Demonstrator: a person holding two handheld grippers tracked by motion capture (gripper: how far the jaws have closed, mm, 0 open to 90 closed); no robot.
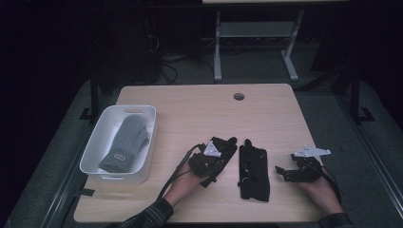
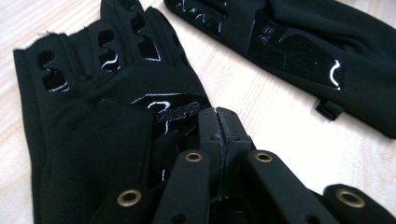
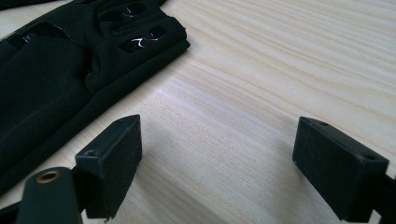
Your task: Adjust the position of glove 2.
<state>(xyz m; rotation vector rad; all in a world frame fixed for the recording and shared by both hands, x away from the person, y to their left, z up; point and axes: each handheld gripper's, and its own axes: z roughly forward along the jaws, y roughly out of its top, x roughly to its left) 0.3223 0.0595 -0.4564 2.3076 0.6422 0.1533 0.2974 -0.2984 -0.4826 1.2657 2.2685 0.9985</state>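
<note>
High view – progress: A grey glove (image 1: 126, 142) is seen already lying in the white bin (image 1: 95, 142), well off to the left of both grippers. Two black gloves are still out on the table (image 1: 190, 107), so the sorting is judged part done.
High view – left gripper (image 1: 219, 153): It is held low over the left black glove (image 1: 223, 145), the forearm entering from below.
High view – right gripper (image 1: 281, 172): It is rested near the table's right edge, just beside the right black glove (image 1: 253, 168), apart from it.
Left gripper view – jaws: They are seen pressed together, tips touching, with the left black glove's (image 2: 93, 116) fabric directly beneath and ahead. Whether cloth is pinched between them cannot be told. The right black glove (image 2: 303, 51) lies further ahead, to the right.
Right gripper view – jaws: They are held wide apart over bare wood, nothing between them; the right black glove (image 3: 60, 79) lies ahead to the left.
Remaining: Both black gloves are judged still to be picked up and placed.
</note>
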